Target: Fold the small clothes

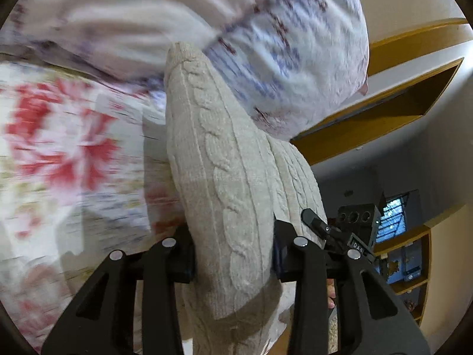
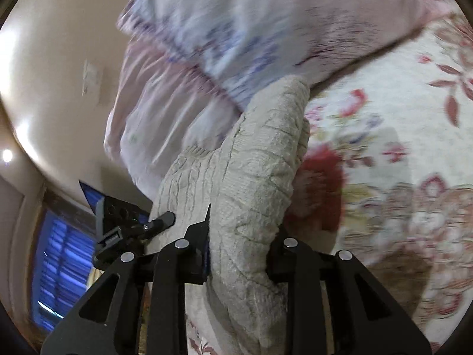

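A beige cable-knit sweater (image 1: 224,177) hangs bunched between both grippers, lifted above the bed. My left gripper (image 1: 233,254) is shut on one fold of it. My right gripper (image 2: 238,251) is shut on another fold of the same sweater (image 2: 254,171). The right gripper also shows in the left wrist view (image 1: 340,230), just to the right and touching the knit. The left gripper shows in the right wrist view (image 2: 130,224), at the left. Both views are blurred by motion.
A floral bedspread (image 1: 59,148) with red flowers lies below; it also shows in the right wrist view (image 2: 399,177). A pale pillow (image 1: 295,44) with blue print lies at the far side. A wooden shelf unit (image 1: 399,109) and a window (image 2: 59,266) stand beyond.
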Action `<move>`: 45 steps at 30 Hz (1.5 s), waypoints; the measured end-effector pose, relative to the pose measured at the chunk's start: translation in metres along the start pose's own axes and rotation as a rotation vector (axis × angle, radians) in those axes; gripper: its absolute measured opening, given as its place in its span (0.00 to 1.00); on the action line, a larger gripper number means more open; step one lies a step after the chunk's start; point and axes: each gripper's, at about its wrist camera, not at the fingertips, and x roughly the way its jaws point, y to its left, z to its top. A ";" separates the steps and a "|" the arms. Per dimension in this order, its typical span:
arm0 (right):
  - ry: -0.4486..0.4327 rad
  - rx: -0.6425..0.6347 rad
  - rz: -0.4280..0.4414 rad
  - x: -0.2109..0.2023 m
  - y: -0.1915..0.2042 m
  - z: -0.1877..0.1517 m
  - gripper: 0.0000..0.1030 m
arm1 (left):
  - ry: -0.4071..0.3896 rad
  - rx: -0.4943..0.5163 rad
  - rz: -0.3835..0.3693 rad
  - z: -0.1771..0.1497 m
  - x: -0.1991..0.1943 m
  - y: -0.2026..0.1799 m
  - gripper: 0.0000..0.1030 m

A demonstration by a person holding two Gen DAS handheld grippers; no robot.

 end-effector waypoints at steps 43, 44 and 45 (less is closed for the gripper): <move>-0.047 -0.502 -0.511 0.034 0.083 -0.060 0.86 | -0.340 0.420 0.519 -0.106 -0.066 -0.021 0.89; -0.057 -0.506 -0.522 0.031 0.084 -0.062 0.88 | -0.361 0.430 0.559 -0.113 -0.073 -0.021 0.93; -0.070 -0.509 -0.534 0.026 0.085 -0.065 0.92 | -0.373 0.434 0.589 -0.117 -0.078 -0.021 0.95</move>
